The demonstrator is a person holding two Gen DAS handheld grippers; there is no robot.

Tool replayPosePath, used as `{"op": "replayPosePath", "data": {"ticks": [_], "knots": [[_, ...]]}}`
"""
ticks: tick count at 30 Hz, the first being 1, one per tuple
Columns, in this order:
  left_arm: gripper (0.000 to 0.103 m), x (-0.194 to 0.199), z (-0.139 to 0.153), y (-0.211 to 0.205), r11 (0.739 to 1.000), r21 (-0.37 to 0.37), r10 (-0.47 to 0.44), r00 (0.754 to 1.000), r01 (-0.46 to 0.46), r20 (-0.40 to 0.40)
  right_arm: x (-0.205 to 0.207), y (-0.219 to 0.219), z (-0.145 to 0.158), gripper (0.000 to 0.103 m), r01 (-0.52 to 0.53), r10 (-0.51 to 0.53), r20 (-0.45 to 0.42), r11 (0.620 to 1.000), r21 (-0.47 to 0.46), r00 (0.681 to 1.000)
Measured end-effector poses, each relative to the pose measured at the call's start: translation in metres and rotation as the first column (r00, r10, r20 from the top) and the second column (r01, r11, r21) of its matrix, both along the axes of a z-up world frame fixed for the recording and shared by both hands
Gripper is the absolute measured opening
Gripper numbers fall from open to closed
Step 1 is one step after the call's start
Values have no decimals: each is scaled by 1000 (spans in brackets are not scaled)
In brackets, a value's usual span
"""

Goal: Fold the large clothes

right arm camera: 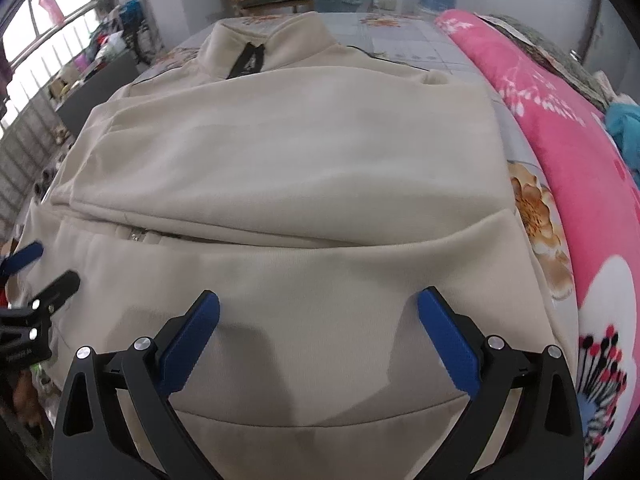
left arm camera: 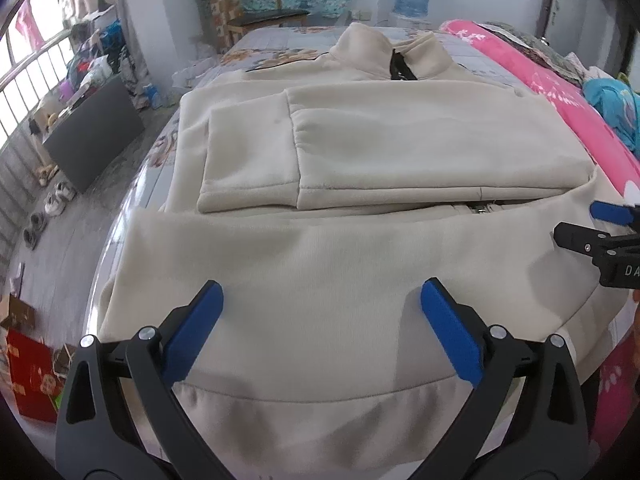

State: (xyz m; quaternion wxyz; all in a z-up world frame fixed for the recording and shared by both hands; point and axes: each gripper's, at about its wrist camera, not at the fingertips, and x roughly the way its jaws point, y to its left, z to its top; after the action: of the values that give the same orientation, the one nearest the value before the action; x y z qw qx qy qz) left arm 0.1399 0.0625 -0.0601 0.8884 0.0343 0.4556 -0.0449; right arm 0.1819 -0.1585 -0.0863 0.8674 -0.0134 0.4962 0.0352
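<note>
Surface: bed (left arm camera: pixel 276 40), floral sheet; pink quilt (right arm camera: pixel 580 168) right of right gripper (right arm camera: pixel 318 306).
Jacket (left arm camera: pixel 360 152): beige, sleeves folded in, lying ahead of and under both grippers.
Left gripper (left arm camera: pixel 322 298): jaws wide, empty.
Right gripper: jaws wide, empty.

Cream zip jacket (left arm camera: pixel 360 152), sleeves folded in, flat on bed

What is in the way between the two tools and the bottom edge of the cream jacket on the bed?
Nothing visible. The left tool and right tool are both open over the hem of the cream jacket, with only bare fabric between their pads. The pink quilt lies off to the side.
</note>
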Motion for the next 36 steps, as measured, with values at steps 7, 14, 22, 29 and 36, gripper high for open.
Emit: {"op": "replayPosePath", "data": {"ticks": [7, 14, 22, 29, 36], "knots": [[96, 21, 53, 18, 999, -14, -36, 997, 37, 69, 18, 2, 55, 97, -140, 140, 33, 990, -5, 990], [95, 131, 119, 31, 969, -239, -44, 996, 62, 77, 104, -8, 130, 97, -192, 176, 167, 977, 87, 970], [87, 265, 92, -26, 979, -189, -66, 994, 83, 91, 255, -23, 108, 87, -77, 62, 84, 980, 183, 994], [58, 327, 43, -50, 988, -152, -34, 999, 30, -21, 330, -23, 49, 59, -37, 61, -69, 953, 301, 996], [12, 311, 44, -53, 978, -188, -92, 996, 91, 3, 318, -10, 50, 12, -117, 139, -59, 950, 291, 988]]}}
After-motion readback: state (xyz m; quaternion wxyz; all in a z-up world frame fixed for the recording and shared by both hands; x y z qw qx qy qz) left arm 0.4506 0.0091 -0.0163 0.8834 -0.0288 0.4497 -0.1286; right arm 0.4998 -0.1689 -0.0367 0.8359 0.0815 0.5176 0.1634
